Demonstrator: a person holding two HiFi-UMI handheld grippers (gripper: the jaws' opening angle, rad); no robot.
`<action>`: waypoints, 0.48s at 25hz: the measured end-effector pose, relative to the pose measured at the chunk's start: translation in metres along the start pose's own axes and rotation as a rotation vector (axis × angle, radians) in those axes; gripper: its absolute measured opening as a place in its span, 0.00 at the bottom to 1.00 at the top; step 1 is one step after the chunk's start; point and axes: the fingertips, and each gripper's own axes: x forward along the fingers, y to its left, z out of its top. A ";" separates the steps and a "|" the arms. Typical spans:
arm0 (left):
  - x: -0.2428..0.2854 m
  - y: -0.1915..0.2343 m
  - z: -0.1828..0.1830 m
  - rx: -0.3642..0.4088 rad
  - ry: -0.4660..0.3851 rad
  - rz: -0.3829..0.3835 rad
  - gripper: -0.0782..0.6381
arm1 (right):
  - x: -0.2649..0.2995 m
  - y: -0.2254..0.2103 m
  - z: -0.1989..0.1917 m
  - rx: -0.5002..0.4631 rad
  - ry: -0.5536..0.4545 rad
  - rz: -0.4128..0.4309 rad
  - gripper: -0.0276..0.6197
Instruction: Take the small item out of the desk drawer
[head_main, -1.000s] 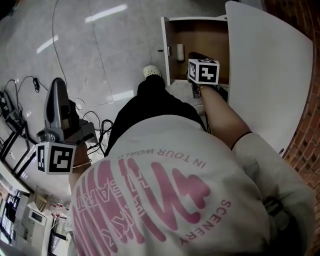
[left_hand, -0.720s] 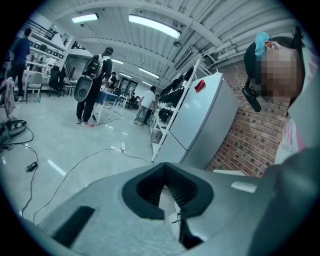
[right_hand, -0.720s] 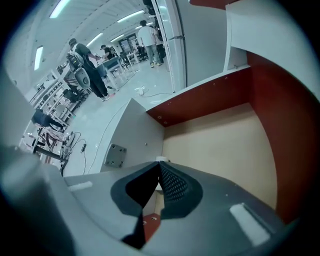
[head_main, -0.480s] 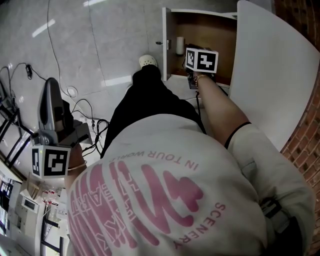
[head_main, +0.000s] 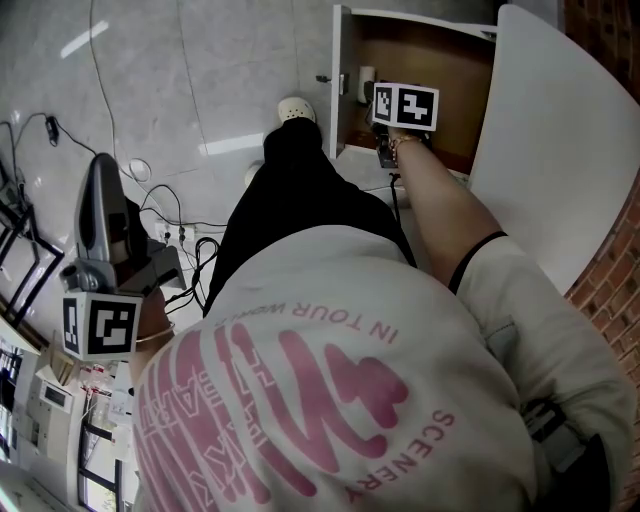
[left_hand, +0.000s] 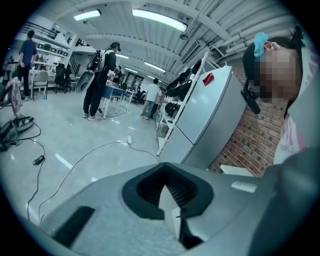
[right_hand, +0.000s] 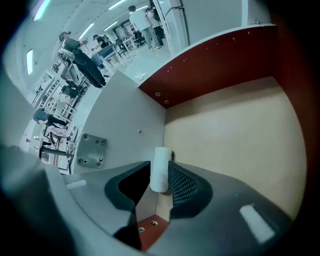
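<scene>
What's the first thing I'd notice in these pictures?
Probably the right gripper reaching down into the open drawer; its jaws have just been opening, with a small white roll between them. Next, the big pink lettering on the person's white shirt, which fills the head view's lower half.

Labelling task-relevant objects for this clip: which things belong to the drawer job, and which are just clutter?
Job:
- drawer
- small white cylinder
- right gripper, jaws have just been opening, cylinder between them, not clamped

Clutter:
- floor cable
- fridge
- standing person
- left gripper, jaws together, empty
</scene>
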 end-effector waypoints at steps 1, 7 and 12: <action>0.002 0.000 -0.001 -0.003 0.004 0.001 0.11 | 0.003 -0.001 -0.001 0.003 0.008 0.005 0.23; 0.012 -0.001 -0.008 0.001 0.038 0.002 0.11 | 0.021 -0.005 -0.010 0.026 0.067 0.034 0.26; 0.019 -0.002 -0.007 -0.004 0.058 0.006 0.11 | 0.026 -0.007 -0.013 0.050 0.098 0.024 0.28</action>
